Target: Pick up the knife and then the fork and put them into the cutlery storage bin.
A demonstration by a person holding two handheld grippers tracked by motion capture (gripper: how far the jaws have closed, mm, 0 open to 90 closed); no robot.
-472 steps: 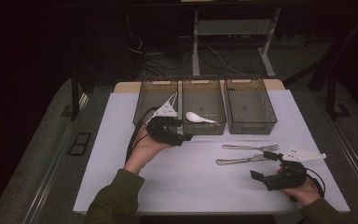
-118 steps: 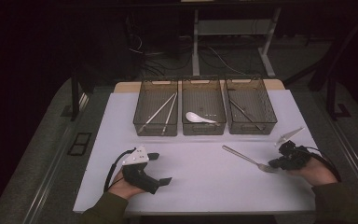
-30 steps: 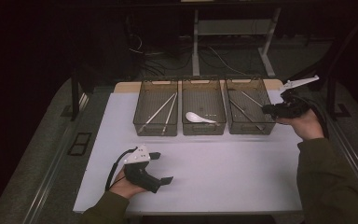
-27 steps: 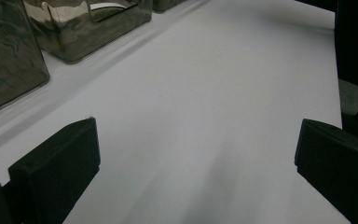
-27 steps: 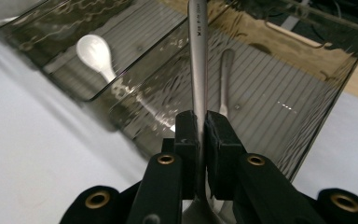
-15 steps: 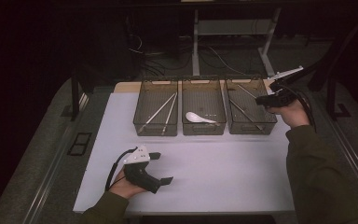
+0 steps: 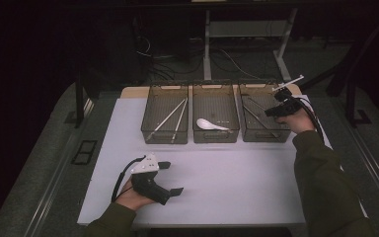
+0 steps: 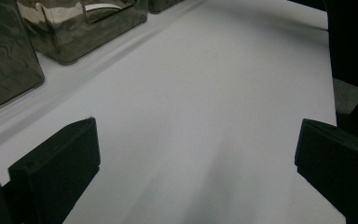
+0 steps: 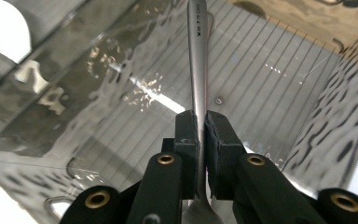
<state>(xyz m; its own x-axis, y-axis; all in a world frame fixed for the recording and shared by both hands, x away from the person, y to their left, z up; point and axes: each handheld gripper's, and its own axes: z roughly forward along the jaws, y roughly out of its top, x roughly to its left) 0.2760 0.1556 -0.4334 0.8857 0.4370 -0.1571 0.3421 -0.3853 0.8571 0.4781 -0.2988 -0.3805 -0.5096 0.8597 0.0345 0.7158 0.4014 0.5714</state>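
Wide white table top (image 7: pixel 237 177), largest item, its near and middle area bare.

Three smoky translucent plastic bins stand in a row along the far edge. Left bin (image 7: pixel 166 140) holds two pale thin sticks (image 7: pixel 172 118) lying diagonally, close together. Middle bin (image 7: pixel 215 136) holds a white ceramic soup spoon (image 7: pixel 210 124), bowl toward the left. Right bin (image 7: pixel 263 136) holds slim metal cutlery (image 7: pixel 256 116) lying diagonally; exact kind too small to tell from the high view.

Person's dark-sleeved right arm (image 7: pixel 325 187) reaches from the near right corner to the right bin.

Left gripper (image 7: pixel 170 178): rests on the table at near left, held by the left hand (image 7: pixel 131 197), well apart from the bins. In the left gripper view (image 8: pixel 191 177) its two black jaws stand spread wide, nothing between them, bare white table under them.

Right gripper (image 7: pixel 275 109): held above the right bin's right side. In the right gripper view (image 9: pixel 201 135) the jaws are pressed together on the brushed steel utensil handle (image 9: pixel 198 56), which runs straight ahead into the ribbed bin floor (image 9: pixel 261 93). Handle carries small stamped lettering, unreadable.
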